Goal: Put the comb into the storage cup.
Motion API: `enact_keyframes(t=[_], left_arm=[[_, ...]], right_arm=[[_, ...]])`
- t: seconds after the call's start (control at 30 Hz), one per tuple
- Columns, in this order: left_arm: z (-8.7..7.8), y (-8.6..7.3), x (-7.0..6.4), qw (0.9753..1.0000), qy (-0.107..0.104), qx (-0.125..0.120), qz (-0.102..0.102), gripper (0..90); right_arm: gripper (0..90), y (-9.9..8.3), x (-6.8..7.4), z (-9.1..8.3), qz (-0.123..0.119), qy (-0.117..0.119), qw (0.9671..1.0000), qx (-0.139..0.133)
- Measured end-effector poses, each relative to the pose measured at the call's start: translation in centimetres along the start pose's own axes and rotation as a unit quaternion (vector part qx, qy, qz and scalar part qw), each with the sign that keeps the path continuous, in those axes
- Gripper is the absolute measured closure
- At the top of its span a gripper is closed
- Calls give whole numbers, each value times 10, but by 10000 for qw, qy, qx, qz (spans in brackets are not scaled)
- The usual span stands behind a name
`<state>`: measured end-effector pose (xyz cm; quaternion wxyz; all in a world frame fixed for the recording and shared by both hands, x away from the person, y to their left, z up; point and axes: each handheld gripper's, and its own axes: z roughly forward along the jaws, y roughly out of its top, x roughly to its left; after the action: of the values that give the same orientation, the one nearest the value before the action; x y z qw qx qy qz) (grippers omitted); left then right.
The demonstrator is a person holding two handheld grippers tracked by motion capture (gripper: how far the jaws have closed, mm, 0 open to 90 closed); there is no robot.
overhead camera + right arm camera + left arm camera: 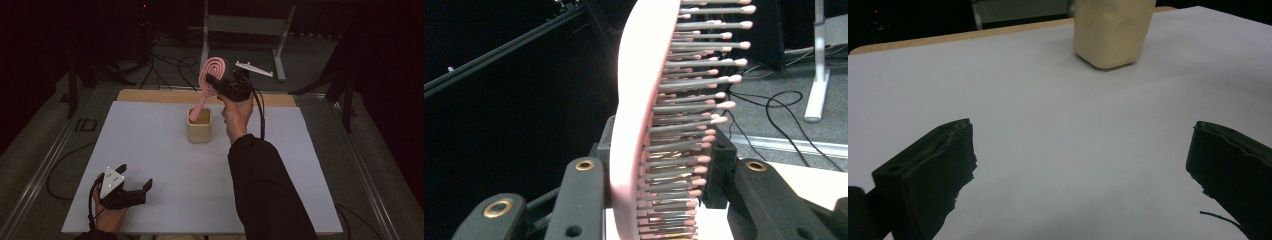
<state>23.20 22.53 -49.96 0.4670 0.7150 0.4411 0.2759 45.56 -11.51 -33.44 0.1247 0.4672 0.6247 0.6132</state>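
Observation:
A pink hairbrush [211, 70] with grey pink-tipped bristles [634, 110] slants above the table, its handle end reaching down to the mouth of a beige cup [199, 131] [1110, 32]. Whether the handle touches the cup's inside is hidden. My right gripper [212, 81] [659, 200] is raised over the cup and shut on the brush's head, jaws pressing its back and its bristle side. At the table's front left my left gripper [135, 176] [1083, 150] rests low, open, with nothing between its jaws, pointing toward the cup.
The white tabletop [150, 145] has a wooden strip [150, 95] along its far edge. Behind it stand a metal frame [245, 25] and loose cables [170, 67] on the floor. A dark-sleeved forearm [265, 185] crosses the right front of the table.

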Motion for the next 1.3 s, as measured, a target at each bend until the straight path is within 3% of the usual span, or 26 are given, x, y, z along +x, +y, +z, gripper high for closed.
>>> enact_keyframes(t=[1.3], left_arm=[[0, 0, 0, 10000, 6, -10, -8, 1]], right_arm=[[634, -18, -6, 7, 2, -91, 9999, 99]])
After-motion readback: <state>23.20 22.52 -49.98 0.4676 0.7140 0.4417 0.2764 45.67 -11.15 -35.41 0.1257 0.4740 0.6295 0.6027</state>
